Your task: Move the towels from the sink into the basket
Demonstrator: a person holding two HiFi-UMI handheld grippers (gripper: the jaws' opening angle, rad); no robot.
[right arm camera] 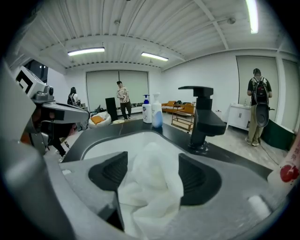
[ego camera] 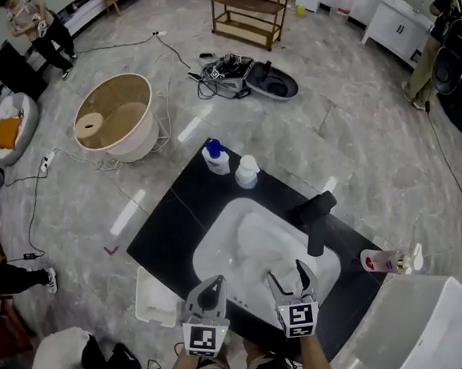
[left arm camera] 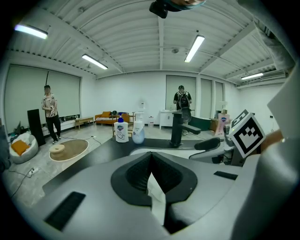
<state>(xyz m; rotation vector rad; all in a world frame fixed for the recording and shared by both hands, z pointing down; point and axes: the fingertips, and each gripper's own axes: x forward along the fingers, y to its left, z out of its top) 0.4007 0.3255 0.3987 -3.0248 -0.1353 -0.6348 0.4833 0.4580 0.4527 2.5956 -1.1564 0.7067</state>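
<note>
right tool (right arm camera: 152, 165) stands with its jaws well apart. the towel (right arm camera: 149, 190) bulges up between its two pads without being squeezed, so i judge that nothing is gripped yet. left tool (left arm camera: 151, 157) has its jaws together, with only a thin white sliver in the seam, and i cannot tell whether that is pinched cloth or the basin seen through the gap. the towel lies crumpled in the white sink (ego camera: 221, 253) set into the black desk (ego camera: 170, 225), toward the near end, with both tools just beside each other over the near rim. the white container off the desk's left edge looks like the basket (ego camera: 153, 300). the main risk, as i see it, is a shallow bite. if the right tool closes on the top fold alone, the rest of the heap may hang, slip free and land on the desk or the floor short of the basket. a trailing end could also snag the black faucet (ego camera: 314, 220), which is near the heap on the right. with the tools this close together, a sideways swing toward the basket could knock one against the other. the towel has no clean shape, but from the right gripper view its long axis seems to run away from the tool, along the basin toward the far rim. it is wide and thick near the jaws, tapering to a rounded end that points away.
</note>
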